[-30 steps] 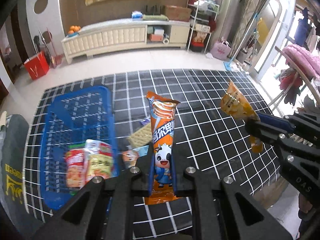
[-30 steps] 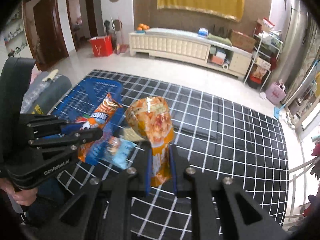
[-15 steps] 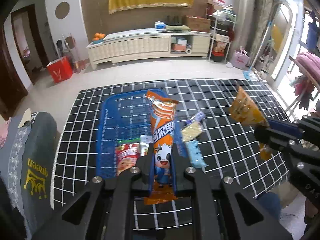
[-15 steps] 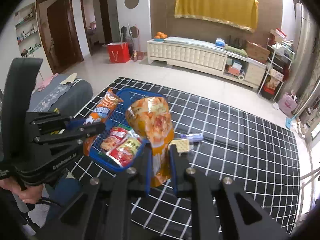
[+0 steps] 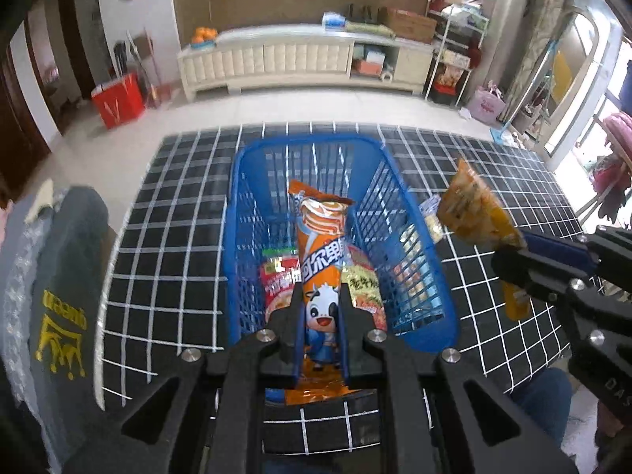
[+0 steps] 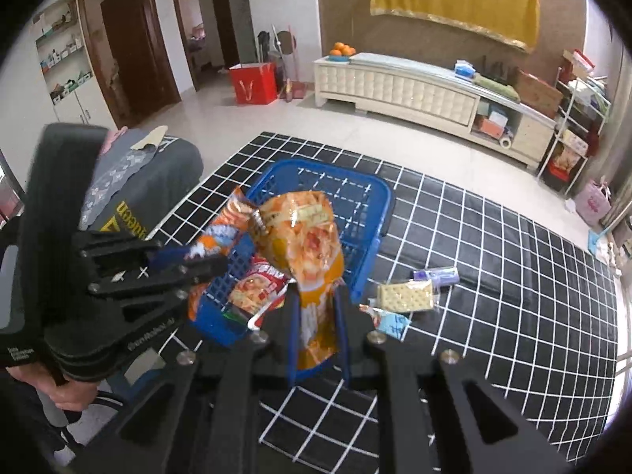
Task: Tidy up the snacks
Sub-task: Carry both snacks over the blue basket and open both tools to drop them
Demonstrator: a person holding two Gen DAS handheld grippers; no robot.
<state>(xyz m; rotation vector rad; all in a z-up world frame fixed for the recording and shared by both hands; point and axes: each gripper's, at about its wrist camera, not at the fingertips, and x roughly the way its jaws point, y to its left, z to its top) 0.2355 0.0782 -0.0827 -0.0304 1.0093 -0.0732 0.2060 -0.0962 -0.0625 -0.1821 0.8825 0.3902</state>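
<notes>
Left gripper (image 5: 320,330): jaws pinched on the lower part of the long orange wrapper (image 5: 320,245), which stands upright between the fingers.
Right gripper (image 6: 318,326): jaws clamped on the neck of the orange snack pouch (image 6: 302,243); the pouch bulges above the fingers.
Change in view: a second ago the blue basket (image 5: 414,221) lies off to the left of the left wrist view; now it sits centred directly under the held wrapper. In the right wrist view the basket also shifts from the left edge to just behind the pouch.
Grip change: none; both snacks stay held as before.
Basket contents: red and yellow snack packets (image 5: 276,276) lie on the basket floor.
Loose items: a cracker pack (image 6: 405,296) and small wrappers rest on the black grid mat (image 6: 493,276), just beside the basket.
Task meaning (judgement): both hands have carried their snacks over the basket; release into it appears to be the next step.
Remaining work (judgement): the loose mat items are not yet collected.
</notes>
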